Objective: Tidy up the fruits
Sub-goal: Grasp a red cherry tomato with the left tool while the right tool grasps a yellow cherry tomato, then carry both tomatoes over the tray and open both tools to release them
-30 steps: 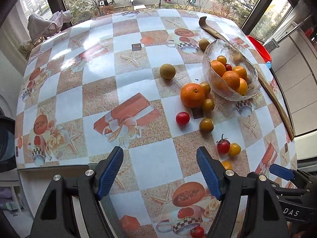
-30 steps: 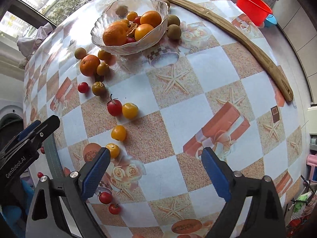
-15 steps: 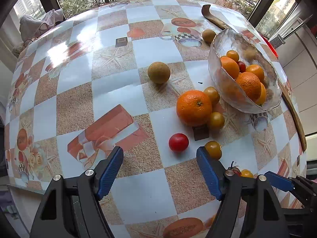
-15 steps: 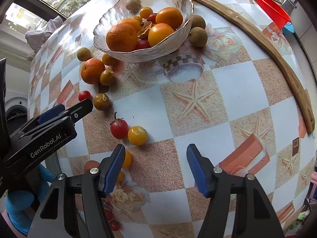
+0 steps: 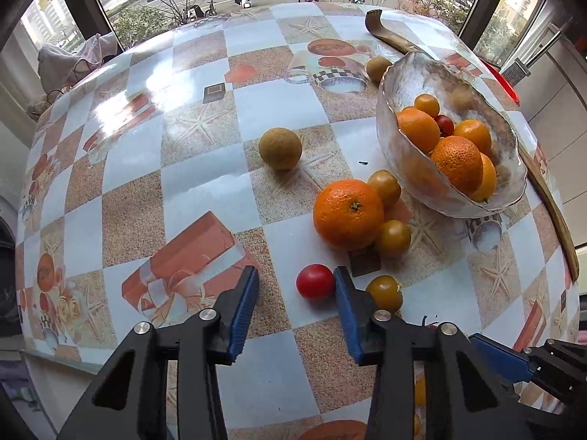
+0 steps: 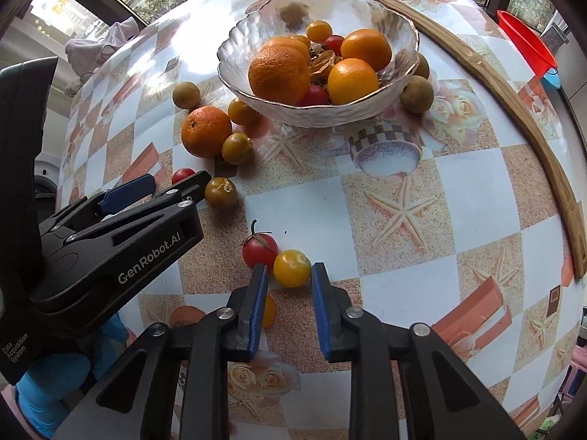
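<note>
On the chequered desk [image 5: 205, 190], near its front edge, a red cherry tomato [image 5: 315, 281]; round, no long axis to speak of; lying at the tips of the left gripper [image 5: 295, 273], up against the right-hand one of the two blue fingers [image 5: 242, 304]; fingers closing, not yet pressing from both sides, tomato between them. Just beyond, a loose orange [image 5: 348, 214] with its stem end turned up and toward the camera; two olive-yellow tomatoes touching it, a third [image 5: 384, 293] just beside the gripper.

Further right, a yellow cherry tomato [image 6: 291, 268], pale stem scar facing up; caught between the tips of the right gripper [image 6: 290, 267], fingers clenched about it. Touching it on the left, a stemmed red tomato [image 6: 259, 251], stalk pointing up and away.

Behind both, a clear glass bowl [image 6: 227, 69] upright on the desk, holding oranges and small tomatoes.

Readable on the side of the left gripper, from the right wrist: "GenRobot.AI"; lower down, in small print, "Data Acquisition System". Below that, a blue-gloved hand [image 6: 44, 388].
</note>
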{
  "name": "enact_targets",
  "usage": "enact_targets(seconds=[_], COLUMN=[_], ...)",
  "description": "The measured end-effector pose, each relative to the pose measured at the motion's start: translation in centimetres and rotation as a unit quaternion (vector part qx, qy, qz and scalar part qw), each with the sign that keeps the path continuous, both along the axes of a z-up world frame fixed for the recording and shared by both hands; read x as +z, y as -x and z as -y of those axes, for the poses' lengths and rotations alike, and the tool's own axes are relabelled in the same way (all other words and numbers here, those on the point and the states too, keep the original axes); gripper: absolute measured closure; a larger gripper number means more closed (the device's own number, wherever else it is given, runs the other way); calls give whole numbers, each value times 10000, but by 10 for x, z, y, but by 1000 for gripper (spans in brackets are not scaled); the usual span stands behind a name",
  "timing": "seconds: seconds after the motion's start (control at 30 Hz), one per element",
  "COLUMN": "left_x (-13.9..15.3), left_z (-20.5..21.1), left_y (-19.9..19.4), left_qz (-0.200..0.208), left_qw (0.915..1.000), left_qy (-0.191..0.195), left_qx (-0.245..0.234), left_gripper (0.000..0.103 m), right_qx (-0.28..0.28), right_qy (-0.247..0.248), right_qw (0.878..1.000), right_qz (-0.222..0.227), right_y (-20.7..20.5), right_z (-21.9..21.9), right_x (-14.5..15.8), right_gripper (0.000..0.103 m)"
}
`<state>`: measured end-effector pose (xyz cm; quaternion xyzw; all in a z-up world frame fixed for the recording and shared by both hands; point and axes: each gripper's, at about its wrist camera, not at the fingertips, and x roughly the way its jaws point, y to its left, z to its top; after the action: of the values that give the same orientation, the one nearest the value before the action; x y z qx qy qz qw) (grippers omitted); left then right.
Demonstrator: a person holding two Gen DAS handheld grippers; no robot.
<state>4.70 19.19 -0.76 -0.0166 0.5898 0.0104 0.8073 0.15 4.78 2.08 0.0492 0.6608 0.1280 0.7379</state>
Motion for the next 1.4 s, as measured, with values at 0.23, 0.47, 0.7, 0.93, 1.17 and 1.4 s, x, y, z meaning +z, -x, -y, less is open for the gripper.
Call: enact_targets(seconds=[0.23, 0.47, 0.7, 0.93, 1.17, 1.4], left_x=[9, 29, 47, 63, 67, 60], left_z=[-7, -23, -45, -76, -120, -164], left_y=[14, 53, 95, 139, 191, 237], left_qz=[-27, 32, 86, 183, 148, 37], left_qw=[9985, 9974, 9963, 9960, 9925, 9871], left_qy=[537, 716, 831, 708, 671, 585], left_qx=[-30, -15, 209, 523, 1015, 1492], left_gripper=[83, 83, 83, 83, 83, 83], right_qx=[-285, -362, -186, 122, 607, 1089], right_qy=[-318, -402, -396, -381, -458, -557], right_qw=[9990, 9984, 9989, 9991, 9969, 9921], right_qz=[-122, -175, -148, -145, -224, -261], right_y=[13, 27, 40, 60, 84, 104], right_z=[20, 31, 20, -15, -69, -128], right_x=[4, 11, 24, 35, 40, 43], right_gripper=[81, 81, 81, 81, 81, 81])
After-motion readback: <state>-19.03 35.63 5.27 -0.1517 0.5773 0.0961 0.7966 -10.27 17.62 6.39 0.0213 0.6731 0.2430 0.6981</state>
